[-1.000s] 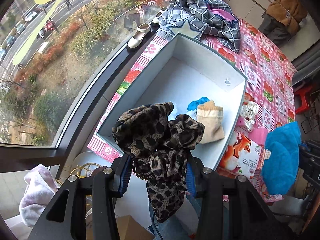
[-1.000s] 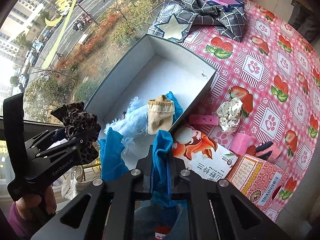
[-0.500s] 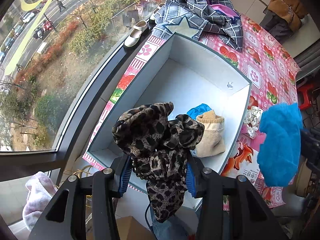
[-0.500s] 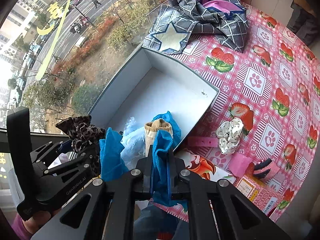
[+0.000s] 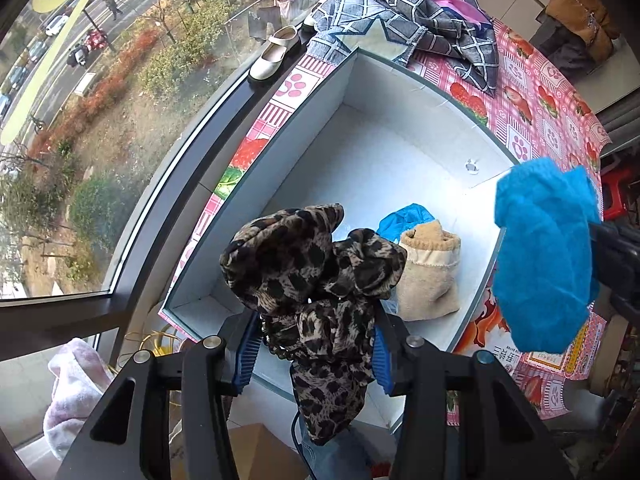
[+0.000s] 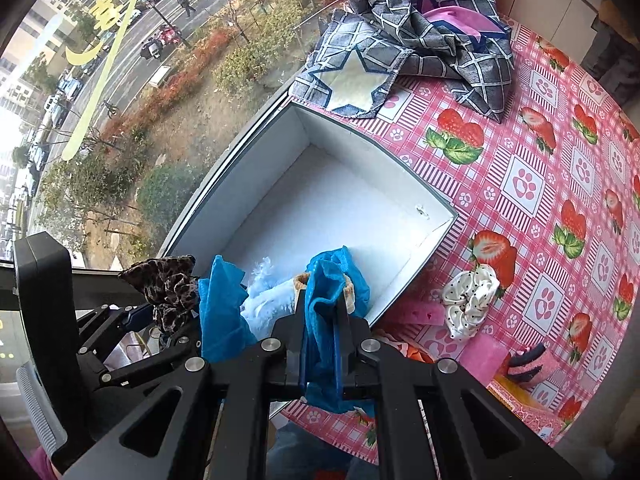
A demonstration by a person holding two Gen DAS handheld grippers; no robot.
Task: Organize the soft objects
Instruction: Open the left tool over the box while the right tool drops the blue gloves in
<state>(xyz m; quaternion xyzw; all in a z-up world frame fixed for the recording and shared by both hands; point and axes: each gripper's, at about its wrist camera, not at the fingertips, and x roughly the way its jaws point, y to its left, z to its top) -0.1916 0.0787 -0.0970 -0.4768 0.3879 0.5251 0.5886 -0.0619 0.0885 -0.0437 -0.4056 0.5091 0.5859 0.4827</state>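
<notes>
plainly both hands were loaded over the near end of the white box; the left hand-held gripper stood partly open with its blue pads pressed on a leopard-print scarf, which bulged above the jaws and trailed below them; the right hand-held gripper was clamped almost fully shut on a thin blue cloth, a second fold of it hanging off to the left; inside the box a beige sock lay against a blue item and something pale and fluffy at the near end, the far end bare; the box sat on the strawberry-print worktop, close to the window edge.

the risks, as i judged them: the scarf's loose tail hung outside the near wall of the box, so a release from there could leave it draped over the rim or sliding to the floor; the two grippers were close together, and the blue cloth could snag on the left one; a polka-dot scrunchie waited on the worktop beside the box.
</notes>
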